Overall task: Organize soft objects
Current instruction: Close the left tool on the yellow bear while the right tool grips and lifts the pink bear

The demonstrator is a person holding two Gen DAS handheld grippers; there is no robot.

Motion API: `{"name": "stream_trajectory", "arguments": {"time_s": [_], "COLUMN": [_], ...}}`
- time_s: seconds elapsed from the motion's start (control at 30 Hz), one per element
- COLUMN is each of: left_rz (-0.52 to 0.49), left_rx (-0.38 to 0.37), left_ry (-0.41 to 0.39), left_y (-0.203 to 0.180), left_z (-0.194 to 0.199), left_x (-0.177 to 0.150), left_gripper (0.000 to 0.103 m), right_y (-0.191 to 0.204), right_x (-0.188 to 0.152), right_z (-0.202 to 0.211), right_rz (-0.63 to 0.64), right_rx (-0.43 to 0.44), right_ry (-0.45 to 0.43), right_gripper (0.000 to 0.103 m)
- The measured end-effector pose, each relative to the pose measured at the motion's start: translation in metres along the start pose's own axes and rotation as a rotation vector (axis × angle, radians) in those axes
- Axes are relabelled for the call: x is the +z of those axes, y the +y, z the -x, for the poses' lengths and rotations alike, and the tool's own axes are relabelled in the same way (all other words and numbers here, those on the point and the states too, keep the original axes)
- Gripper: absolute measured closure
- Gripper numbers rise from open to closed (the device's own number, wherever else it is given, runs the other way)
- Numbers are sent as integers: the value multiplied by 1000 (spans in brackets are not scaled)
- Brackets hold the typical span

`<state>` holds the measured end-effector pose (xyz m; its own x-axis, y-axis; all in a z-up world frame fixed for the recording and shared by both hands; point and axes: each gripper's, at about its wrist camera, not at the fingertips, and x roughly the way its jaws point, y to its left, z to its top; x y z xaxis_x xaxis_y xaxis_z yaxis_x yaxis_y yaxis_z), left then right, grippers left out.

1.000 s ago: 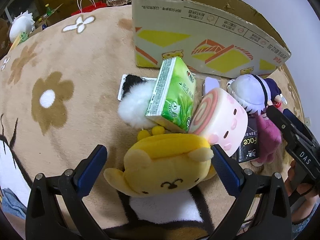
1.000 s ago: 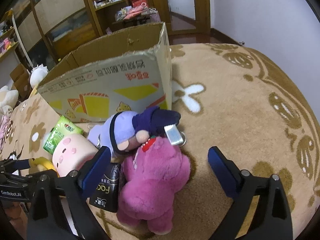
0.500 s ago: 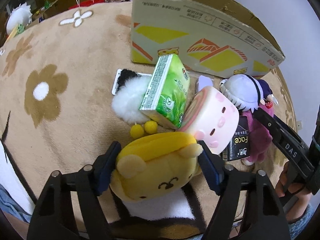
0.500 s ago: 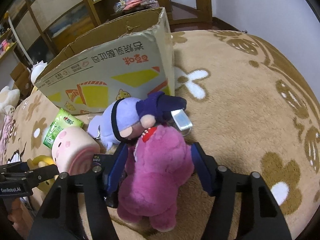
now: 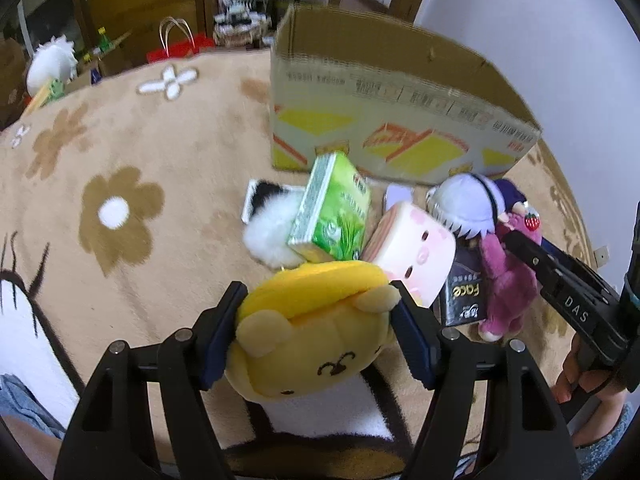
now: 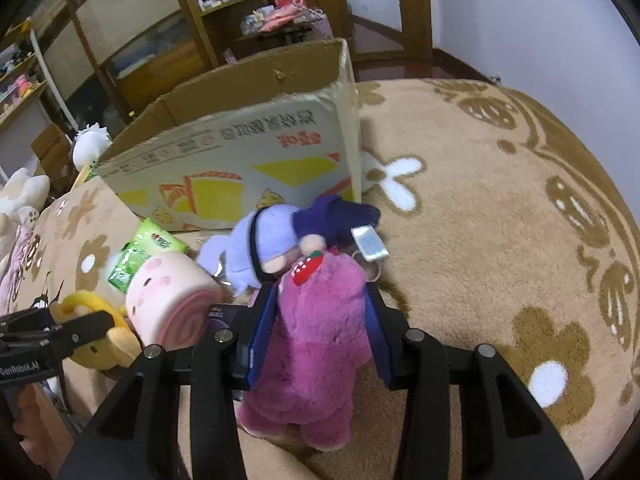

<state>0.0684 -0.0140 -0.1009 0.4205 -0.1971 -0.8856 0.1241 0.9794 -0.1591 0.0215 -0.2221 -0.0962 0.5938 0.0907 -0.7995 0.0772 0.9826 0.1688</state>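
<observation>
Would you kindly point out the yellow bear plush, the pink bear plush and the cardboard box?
yellow bear plush [image 5: 320, 344], left wrist view, face.
pink bear plush [image 6: 320, 320], right wrist view, back.
cardboard box [image 6: 240, 160], right wrist view, printed side.

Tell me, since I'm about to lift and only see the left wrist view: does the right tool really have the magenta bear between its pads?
Observer: Yes. The right tool is closing with the magenta bear between its pads, and both pads press into the fur.
Operator: Anything loose near it?
Observer: A silver tag lies by the lilac doll's dark blue hat, with a metal ring below it. I cannot tell what they are attached to.
Operator: What's on the bear's far side?
Observer: Only patterned rug shows to its right, up to the corner of the cardboard box.
</observation>
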Motion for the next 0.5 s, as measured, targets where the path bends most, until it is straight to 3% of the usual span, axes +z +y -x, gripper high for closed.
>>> {"name": "stream_trajectory", "arguments": {"time_s": [0.37,0.5], "left_rz": [-20,-41], "left_rx": [49,65], "left_ry": [-313,-377], "left_y": [6,5], "left_z": [58,71], "left_x": [4,7], "left_gripper": [33,33], "right_y": [17,25], "right_x": [2,3], "right_z": [62,79], "right_rz": [65,95], "right_rx": [12,4], "right_ry": [-241,-323], "right_gripper": [58,58]}}
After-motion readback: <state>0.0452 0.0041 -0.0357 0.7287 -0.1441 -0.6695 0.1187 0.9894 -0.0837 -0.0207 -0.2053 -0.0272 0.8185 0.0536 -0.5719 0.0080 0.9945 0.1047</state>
